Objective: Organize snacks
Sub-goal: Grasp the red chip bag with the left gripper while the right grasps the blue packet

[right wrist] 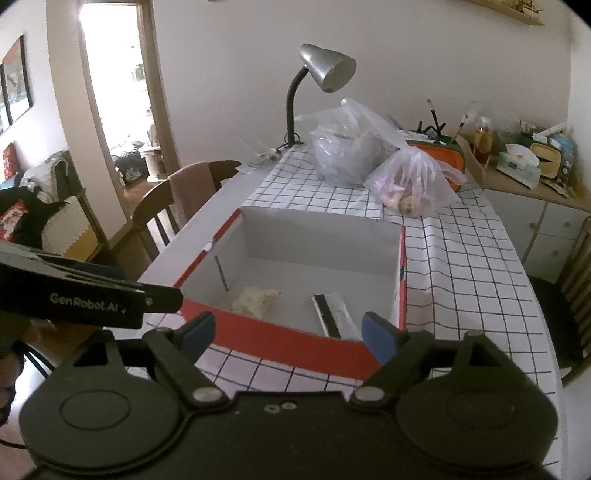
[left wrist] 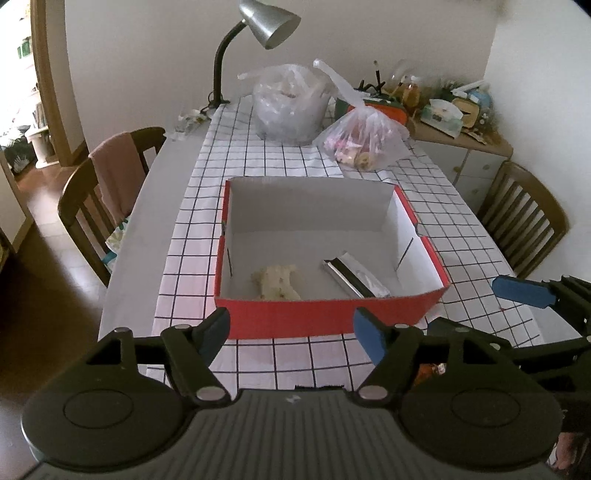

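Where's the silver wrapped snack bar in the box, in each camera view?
Left wrist view: silver wrapped snack bar lies right of centre on the red box floor, near the front wall.
Right wrist view: the bar sits low centre, just behind the front wall.
Shared landmark: the silver desk lamp.

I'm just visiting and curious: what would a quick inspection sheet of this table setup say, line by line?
Surface: table partly covered by a white grid-pattern cloth.
Job's things: red box, open, white inside, holding a pale lumpy snack and a silver packet lying apart; small clear bag of snacks beyond the box.
Clutter: large clear bag; sideboard items at the far right, too small to name.
Grippers: left gripper and right gripper open, nothing between the fingers, both short of the box.
Cables: lamp cord, unclear near the lamp base.
Surroundings: wooden chairs, white wall, doorway on the left.
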Available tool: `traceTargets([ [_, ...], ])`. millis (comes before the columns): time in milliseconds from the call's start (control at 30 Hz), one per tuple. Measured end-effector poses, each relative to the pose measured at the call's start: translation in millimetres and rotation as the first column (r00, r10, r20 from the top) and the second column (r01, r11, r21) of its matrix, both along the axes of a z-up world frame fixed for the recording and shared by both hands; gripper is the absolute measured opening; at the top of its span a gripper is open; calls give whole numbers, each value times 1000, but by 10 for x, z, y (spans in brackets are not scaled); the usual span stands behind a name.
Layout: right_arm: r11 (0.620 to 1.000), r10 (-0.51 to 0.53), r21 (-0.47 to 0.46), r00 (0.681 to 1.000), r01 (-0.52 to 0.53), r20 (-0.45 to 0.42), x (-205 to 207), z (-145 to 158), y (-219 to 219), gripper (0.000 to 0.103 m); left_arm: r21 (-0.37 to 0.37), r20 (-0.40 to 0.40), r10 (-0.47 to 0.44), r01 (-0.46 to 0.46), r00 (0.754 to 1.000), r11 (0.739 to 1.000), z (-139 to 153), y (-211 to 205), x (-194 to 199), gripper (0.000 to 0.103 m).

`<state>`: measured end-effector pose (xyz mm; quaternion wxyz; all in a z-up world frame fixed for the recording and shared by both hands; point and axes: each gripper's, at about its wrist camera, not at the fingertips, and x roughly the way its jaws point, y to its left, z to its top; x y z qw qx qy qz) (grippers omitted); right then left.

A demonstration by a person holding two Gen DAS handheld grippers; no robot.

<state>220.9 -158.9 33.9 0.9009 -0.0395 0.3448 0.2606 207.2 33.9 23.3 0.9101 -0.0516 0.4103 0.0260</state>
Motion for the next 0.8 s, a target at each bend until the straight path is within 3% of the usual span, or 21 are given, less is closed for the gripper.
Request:
traceTargets([
  [100,1000,6,17,1000,-6,3,-124,6,-35,96,-3,11,-7,7,1000,1000,4,-17,-132,75],
  [333,999,13,39,1000,-13,1,-371,-3,-128,102,-1,17,-25,25,1000,1000,-30,-63,-383,76],
  [800,999,-15,31,999,16,-52,-752,-271,-375,102,-56,-24,-24,22,999,998,-357,-51,-822,86],
])
